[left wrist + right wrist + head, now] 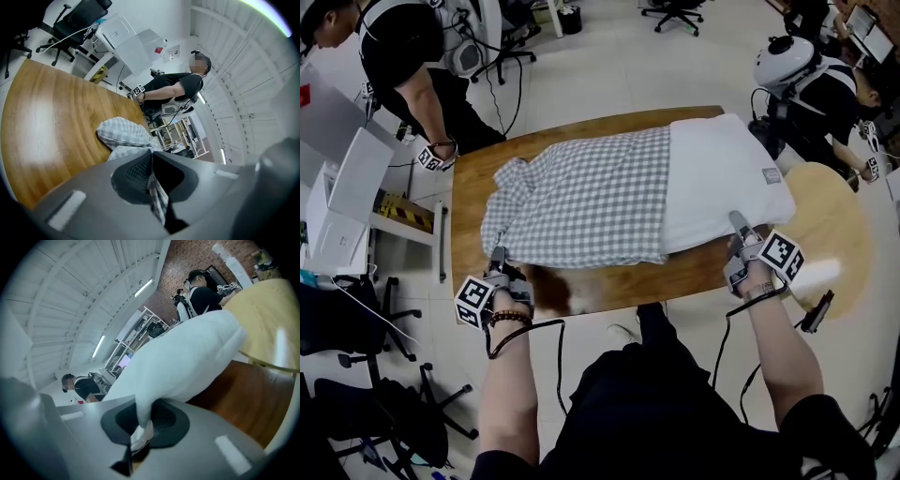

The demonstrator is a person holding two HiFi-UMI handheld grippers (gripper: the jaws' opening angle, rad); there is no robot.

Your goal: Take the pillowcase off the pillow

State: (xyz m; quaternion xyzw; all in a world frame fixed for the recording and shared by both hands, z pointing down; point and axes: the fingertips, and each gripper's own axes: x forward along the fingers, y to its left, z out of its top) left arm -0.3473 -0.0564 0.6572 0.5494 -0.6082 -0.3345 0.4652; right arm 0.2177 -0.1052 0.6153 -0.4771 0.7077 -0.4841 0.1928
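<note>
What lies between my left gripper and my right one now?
Head view: the near edge of the checked pillowcase, then the bare white pillow. The left gripper grips the pillowcase, right gripper the pillow.

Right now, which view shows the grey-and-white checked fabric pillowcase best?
Head view: the whole pillowcase shows, with the white pillow sticking out of its right end. Left gripper view shows only a bunched corner and the fold pinched by the left gripper. Right gripper view shows none of it, only pillow.

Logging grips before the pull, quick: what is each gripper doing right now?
The left gripper is closed on the edge of the checked pillowcase.
The right gripper is closed on a corner of the white pillow.
</note>
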